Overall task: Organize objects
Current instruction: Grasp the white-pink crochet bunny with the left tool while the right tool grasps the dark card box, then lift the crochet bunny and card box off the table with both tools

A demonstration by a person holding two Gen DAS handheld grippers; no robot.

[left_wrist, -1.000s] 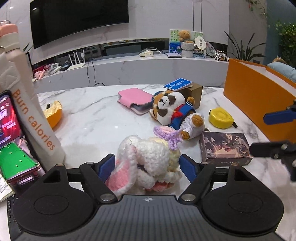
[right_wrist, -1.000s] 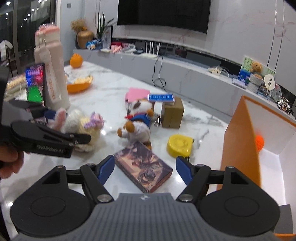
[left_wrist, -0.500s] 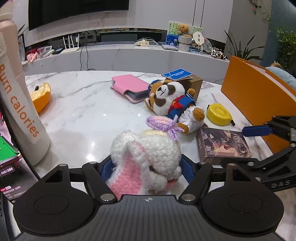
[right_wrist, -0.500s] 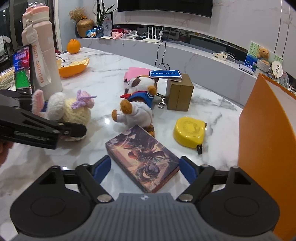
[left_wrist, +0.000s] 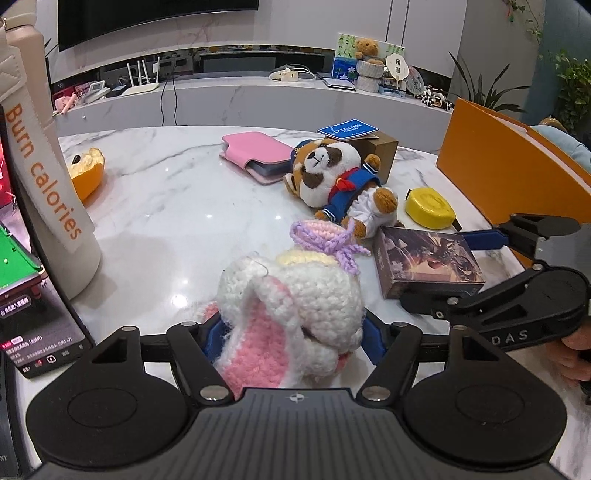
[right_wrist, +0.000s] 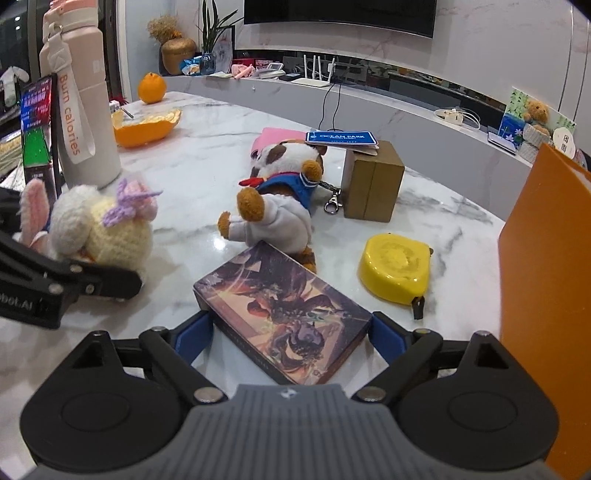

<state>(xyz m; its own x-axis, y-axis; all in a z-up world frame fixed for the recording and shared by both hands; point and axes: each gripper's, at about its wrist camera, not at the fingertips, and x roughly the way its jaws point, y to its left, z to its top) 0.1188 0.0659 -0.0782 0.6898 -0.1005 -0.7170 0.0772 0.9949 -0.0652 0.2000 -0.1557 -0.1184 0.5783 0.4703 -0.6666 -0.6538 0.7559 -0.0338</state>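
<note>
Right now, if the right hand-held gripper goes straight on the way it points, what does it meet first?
The right hand-held gripper would first meet the flat rectangular box with dark fantasy artwork, which already lies between its opening jaws, apparently not yet pressed. Beyond it probably comes the brown-and-white plush animal in a blue sailor outfit.

White marble table (left_wrist: pixel 177 206), glossy, light spots reflected. Behind it a long grey-white marble ledge (left_wrist: pixel 258 99) along a pale marble wall (right_wrist: pixel 498 44). Dark curved TV (left_wrist: pixel 147 18) above ledge. Potted plant (left_wrist: pixel 480 88) right of ledge.
</note>
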